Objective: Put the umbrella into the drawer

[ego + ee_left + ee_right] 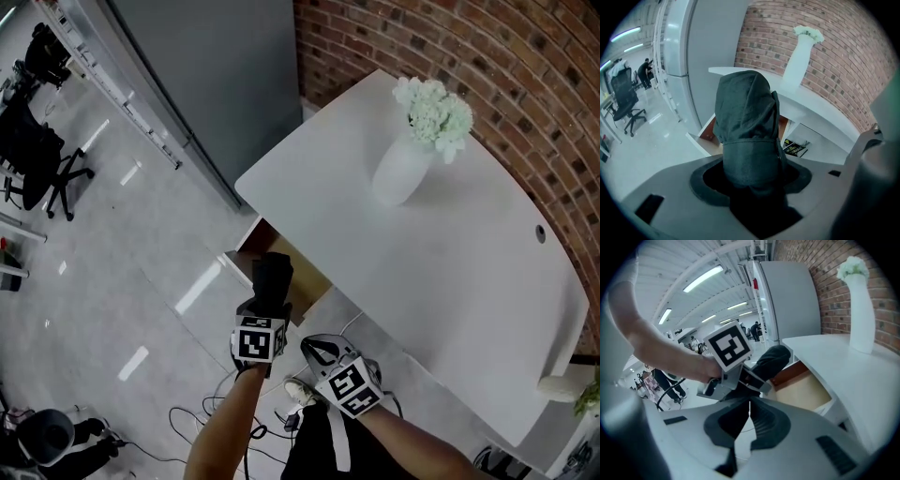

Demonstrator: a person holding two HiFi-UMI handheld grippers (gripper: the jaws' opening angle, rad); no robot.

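L gripper [265, 305] grips a folded dark umbrella [747, 122], held just above the open drawer [305, 275] under the white table [450, 272]. R gripper [749, 423], jaws pressed together w/ nothing between, hangs near the drawer, beside the L.

No word, number or brand can be read in any view; the left marker cube [258, 339] and the right marker cube [349, 384] carry only black-and-white square patterns, not letters. A yellow-and-black printed sheet [796, 148] lies on the shelf under the white desk [820, 110] - its print is too small to read; a small red sign [754, 283] near the grey cabinet [790, 301] is too blurred - no letter can be made out.
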